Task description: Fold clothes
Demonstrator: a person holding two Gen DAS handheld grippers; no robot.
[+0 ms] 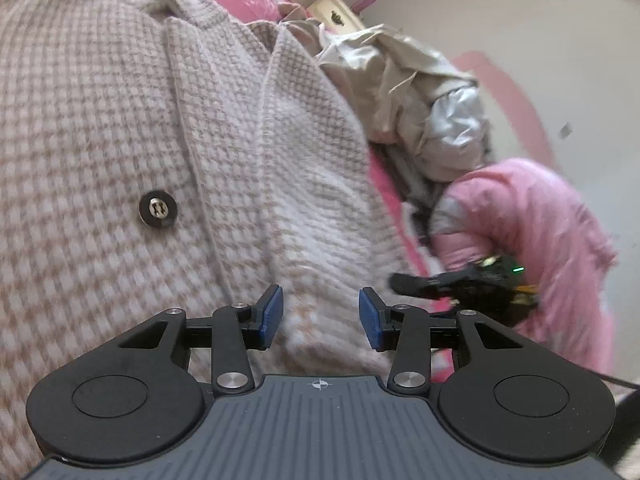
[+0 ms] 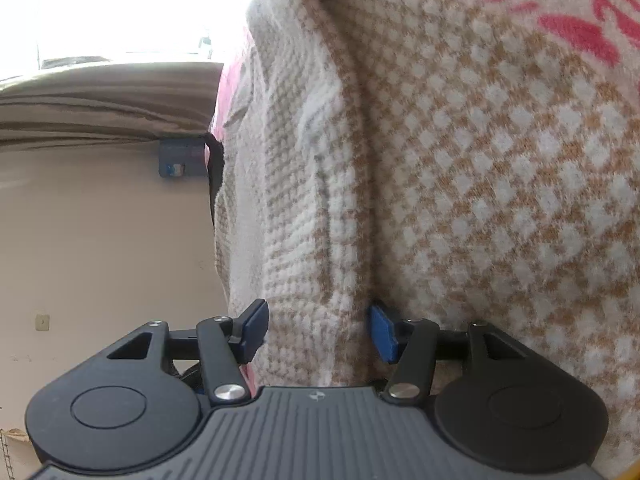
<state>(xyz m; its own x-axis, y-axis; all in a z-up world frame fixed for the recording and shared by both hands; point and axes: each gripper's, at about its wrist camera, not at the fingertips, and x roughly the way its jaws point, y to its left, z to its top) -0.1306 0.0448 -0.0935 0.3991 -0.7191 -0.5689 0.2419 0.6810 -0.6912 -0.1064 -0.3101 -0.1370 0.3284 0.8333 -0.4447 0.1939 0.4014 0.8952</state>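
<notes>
The cardigan (image 1: 140, 128) — a cream-and-tan checked knit with a dark button (image 1: 157, 208) — fills both wrist views, spread over pink bedding (image 2: 560, 4). The left gripper (image 1: 321, 317) has its fingers apart, with a fold of the knit lying between the blue pads; they do not appear to press on it. The right gripper (image 2: 320, 334) also stands with its fingers apart, straddling a vertical ridge of the cardigan near its edge, pads clear of the cloth as far as I can tell.

This looks like the start of a fold: both hands are lining up on the fabric. Next, each would need to close on a firm pinch of the edge, then lift and carry it across evenly.

No container shows — only a heap of other clothes (image 1: 420, 100) lying loose beyond the cardigan.
</notes>
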